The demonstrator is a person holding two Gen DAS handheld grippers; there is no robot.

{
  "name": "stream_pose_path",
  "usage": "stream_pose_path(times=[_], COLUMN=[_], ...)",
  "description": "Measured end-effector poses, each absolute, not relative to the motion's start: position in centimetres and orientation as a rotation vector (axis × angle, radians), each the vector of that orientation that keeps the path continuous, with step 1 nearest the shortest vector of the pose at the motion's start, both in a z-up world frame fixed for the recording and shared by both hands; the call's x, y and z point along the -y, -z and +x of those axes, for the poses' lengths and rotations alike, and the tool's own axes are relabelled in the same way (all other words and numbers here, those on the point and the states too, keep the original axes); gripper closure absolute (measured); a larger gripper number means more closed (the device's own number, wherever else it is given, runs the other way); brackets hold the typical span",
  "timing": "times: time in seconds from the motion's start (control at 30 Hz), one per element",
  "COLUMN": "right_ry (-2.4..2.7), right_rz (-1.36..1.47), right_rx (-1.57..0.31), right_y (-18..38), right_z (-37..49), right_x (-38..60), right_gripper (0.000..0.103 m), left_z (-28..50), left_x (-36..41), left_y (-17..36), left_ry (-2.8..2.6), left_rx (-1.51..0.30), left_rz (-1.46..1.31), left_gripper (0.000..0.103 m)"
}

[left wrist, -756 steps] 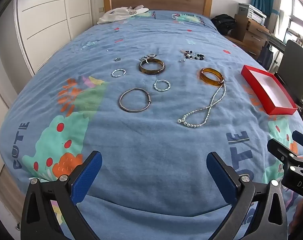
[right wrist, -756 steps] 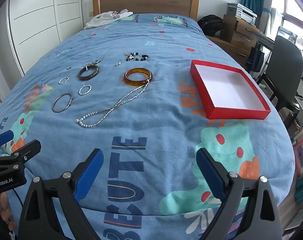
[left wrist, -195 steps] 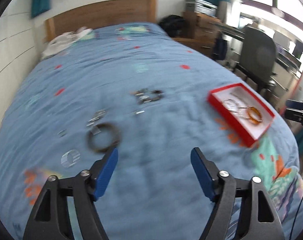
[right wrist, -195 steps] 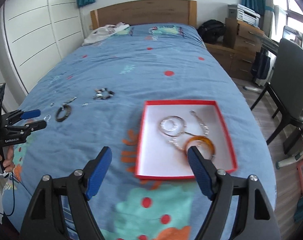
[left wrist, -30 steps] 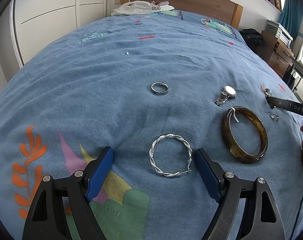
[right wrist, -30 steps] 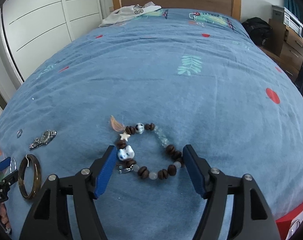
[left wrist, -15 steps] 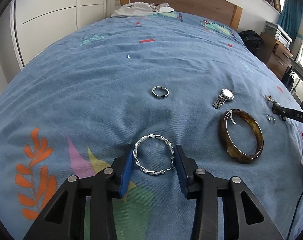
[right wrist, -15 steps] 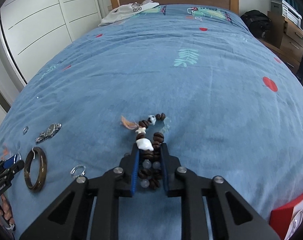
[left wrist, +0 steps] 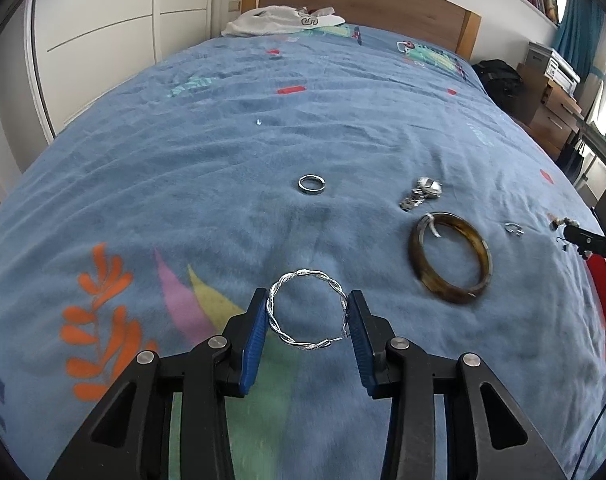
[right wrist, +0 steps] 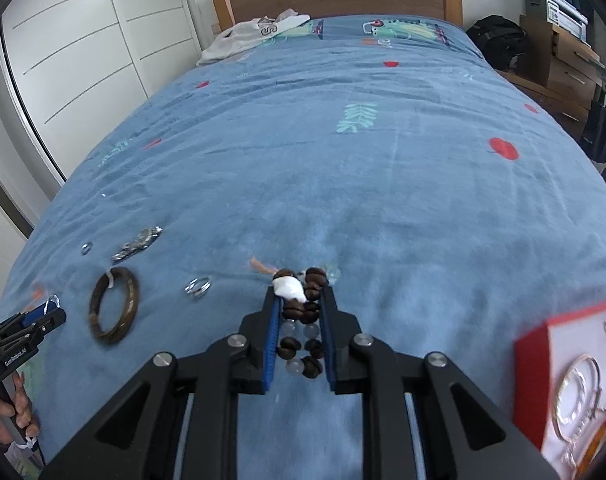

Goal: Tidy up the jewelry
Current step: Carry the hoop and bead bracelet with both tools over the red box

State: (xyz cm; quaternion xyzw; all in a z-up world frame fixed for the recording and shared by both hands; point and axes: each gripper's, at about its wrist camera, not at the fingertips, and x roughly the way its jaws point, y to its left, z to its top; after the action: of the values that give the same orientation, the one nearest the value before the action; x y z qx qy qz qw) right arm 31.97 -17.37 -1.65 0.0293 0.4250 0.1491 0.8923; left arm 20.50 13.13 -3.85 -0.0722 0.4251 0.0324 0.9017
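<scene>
On a bed covered by a blue patterned duvet, two hand-held grippers each grip a piece of jewelry. The left gripper has just closed its blue pads on a twisted silver hoop bracelet, pinching it by both sides with the jaws only partly drawn in. The right gripper has just closed to a narrow gap on a brown beaded bracelet — its beads are squeezed into a double row between the pads, a white charm at the tips. Still lying on the duvet: a dark tortoiseshell bangle, a small silver ring, a silver watch and a tiny ring. At the right edge sits a red box — silver bangles rest inside it.
</scene>
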Motion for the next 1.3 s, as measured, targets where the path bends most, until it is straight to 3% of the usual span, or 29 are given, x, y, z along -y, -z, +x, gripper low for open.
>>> stream_pose_path(times=[0.3,0.6,0.9,1.3], right_ry=[-0.272,-0.13,-0.013,-0.012], right_rz=[0.107,0.132,0.148,0.175], right_rx=[-0.807,-0.774,-0.82,-0.869], right_y=[-3.0,-5.3,-3.2,1.0], right_z=[25.9,20.8,18.1,18.2], right_x=[21.2,30.3,39.4,44.7], right_gripper=[0.085,0.085,0.085,0.085], left_z=[18.3,18.8,20.1,20.4], left_x=[-9.9,-0.9,10.8,26.1], left_y=[-0.2,-2.7,-3.4,-1.7], left_ry=[0.01,0.176,0.38,0.649], left_rx=[-0.846,-0.823,-0.832,-0.87], left_rz=[-0.142,-0.122,-0.07,0.017], left_gripper=[0.064,0.064,0.064,0.064])
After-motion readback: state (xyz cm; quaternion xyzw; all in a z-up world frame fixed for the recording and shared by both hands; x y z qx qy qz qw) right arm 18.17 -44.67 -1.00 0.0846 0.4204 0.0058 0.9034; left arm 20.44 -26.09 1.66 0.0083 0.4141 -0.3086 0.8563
